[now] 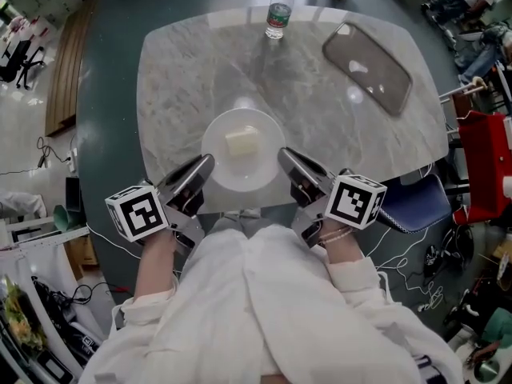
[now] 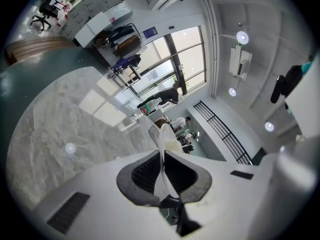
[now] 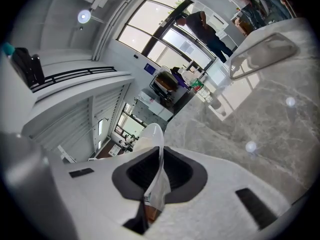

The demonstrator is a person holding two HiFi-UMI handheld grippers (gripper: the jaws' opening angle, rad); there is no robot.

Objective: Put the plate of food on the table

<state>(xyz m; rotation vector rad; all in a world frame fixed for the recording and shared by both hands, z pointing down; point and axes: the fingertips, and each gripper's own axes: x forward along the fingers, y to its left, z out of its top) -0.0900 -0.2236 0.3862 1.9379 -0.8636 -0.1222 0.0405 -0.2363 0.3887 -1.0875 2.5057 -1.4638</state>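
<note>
A white round plate carries a pale yellow block of food and sits over the near edge of the marble table. My left gripper is shut on the plate's left rim, and my right gripper is shut on its right rim. In the left gripper view the plate's rim runs edge-on between the dark pads of that gripper. The right gripper view shows the same: the thin white rim is pinched between the pads of that gripper. I cannot tell whether the plate rests on the table or hovers just over it.
A water bottle stands at the table's far edge. A dark translucent tray lies at the far right of the table. A red chair and a blue seat stand to the right, with cables on the floor.
</note>
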